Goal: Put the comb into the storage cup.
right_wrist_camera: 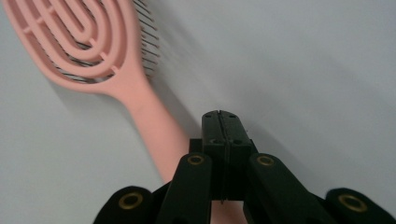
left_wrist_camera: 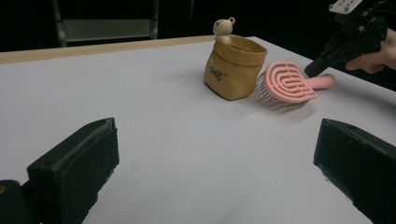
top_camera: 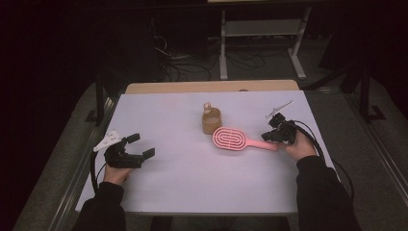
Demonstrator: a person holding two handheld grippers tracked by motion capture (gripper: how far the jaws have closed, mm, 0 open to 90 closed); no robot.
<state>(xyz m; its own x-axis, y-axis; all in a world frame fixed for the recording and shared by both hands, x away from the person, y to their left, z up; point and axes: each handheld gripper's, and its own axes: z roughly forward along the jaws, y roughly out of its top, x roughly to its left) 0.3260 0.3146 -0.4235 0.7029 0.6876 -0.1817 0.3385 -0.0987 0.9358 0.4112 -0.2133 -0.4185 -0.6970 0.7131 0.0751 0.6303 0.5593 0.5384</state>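
Tan paper bag (left_wrist_camera: pixel 233 70) bears dark lettering, too small to read.

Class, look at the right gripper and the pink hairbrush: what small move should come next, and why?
Probably open the right gripper: its jaws are pressed shut on nothing, beside and over the pink hairbrush handle, which lies flat on the table. They must part before they can straddle the handle.

pink hairbrush (top_camera: pixel 231 139), tan paper bag (top_camera: pixel 211 121), white table (top_camera: pixel 192 183)
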